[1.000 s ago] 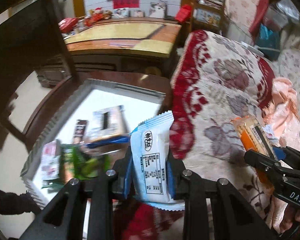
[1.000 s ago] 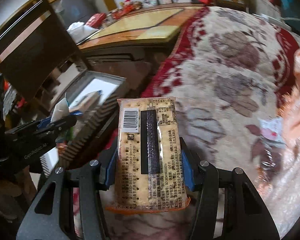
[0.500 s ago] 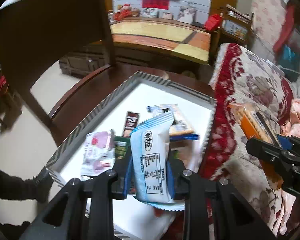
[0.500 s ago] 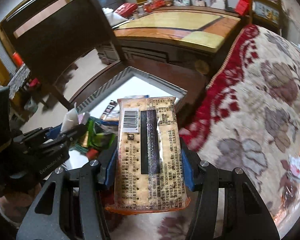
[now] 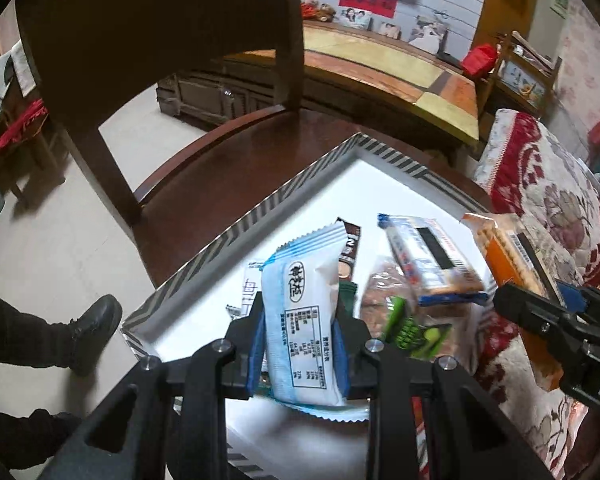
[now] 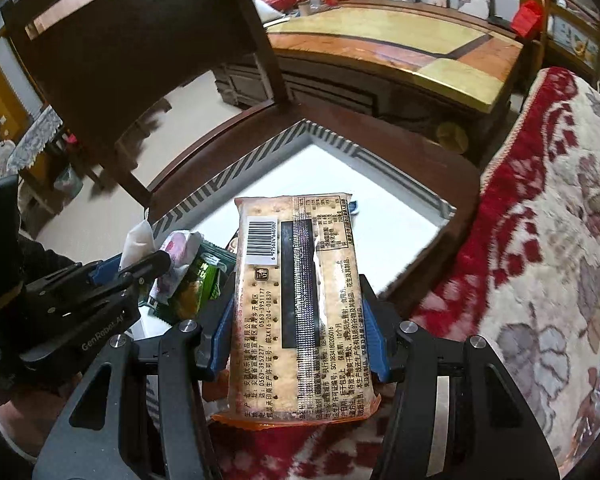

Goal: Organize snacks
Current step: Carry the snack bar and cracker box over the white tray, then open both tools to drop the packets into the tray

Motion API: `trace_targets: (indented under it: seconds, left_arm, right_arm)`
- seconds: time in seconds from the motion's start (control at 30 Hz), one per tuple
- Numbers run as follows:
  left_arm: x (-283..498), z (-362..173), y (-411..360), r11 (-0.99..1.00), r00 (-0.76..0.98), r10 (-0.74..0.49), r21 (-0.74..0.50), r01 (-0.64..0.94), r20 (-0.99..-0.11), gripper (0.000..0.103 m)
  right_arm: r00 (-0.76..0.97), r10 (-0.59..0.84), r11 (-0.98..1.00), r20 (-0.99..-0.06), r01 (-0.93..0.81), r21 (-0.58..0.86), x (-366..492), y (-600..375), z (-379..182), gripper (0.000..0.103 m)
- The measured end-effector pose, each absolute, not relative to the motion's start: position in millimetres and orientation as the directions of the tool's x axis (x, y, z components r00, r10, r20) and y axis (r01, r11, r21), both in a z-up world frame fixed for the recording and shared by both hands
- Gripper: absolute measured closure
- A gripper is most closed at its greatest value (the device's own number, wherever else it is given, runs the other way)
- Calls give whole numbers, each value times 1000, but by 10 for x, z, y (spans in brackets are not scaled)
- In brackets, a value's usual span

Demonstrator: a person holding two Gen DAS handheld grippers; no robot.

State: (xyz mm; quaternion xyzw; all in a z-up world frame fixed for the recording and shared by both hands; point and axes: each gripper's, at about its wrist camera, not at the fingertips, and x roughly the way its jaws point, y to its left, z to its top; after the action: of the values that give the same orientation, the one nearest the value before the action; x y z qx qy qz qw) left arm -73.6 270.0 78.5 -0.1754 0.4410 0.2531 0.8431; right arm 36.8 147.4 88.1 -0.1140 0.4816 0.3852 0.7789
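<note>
My left gripper (image 5: 300, 344) is shut on a white-and-blue snack packet (image 5: 300, 320), held upright over a white tray (image 5: 260, 216) with a striped rim. On the tray lie a blue cracker pack (image 5: 432, 260), a green packet (image 5: 416, 332), a brown bag (image 5: 380, 296) and a dark stick sachet (image 5: 350, 248). My right gripper (image 6: 300, 328) is shut on an orange cracker pack (image 6: 296, 300), held above the tray's (image 6: 260, 160) near right part. In the left wrist view the right gripper (image 5: 556, 320) comes in from the right with that orange pack (image 5: 508, 256).
The tray rests on a dark wooden chair seat (image 5: 228, 168) whose backrest (image 5: 160, 32) rises behind it. A red floral blanket (image 6: 540, 220) covers a sofa to the right. A person's dark shoe (image 5: 92, 332) stands on the pale floor at left. A low wooden table (image 6: 400, 52) lies beyond.
Both grippers have swung left from above the blanket to above the tray, each keeping its packet. The tray and chair now fill the middle of both views.
</note>
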Motion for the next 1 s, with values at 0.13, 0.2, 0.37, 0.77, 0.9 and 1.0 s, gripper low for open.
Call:
trace_targets:
  seconds: [0.13, 0.2, 0.37, 0.77, 0.9, 1.0]
  left_arm:
    - [-709, 725, 2747, 801, 470, 273, -72, -594, -840, 73]
    - [-687, 713, 2757, 801, 467, 277, -67, -595, -840, 72]
    - [-608, 663, 2799, 796, 457, 278, -63, -602, -845, 72]
    - [-471, 538, 2934, 770, 416, 314, -28, -638, -853, 72]
    - [-451, 525, 2938, 764, 412, 318, -27, -645, -854, 55]
    - [-469, 509, 2957, 755, 411, 302, -48, -654, -860, 32]
  right_arm:
    - [224, 482, 668, -847, -719, 190, 389, 1611, 808, 50]
    - [223, 478, 666, -850, -723, 185, 398, 1663, 789, 50]
    - [220, 462, 664, -859, -729, 170, 446, 1815, 729, 50]
    - [258, 384, 641, -886, -765, 55, 405, 2043, 520, 50]
    - [253, 390, 615, -886, -787, 46, 354, 2044, 539, 44]
    - [248, 408, 609, -879, -791, 59, 326, 2009, 582, 43]
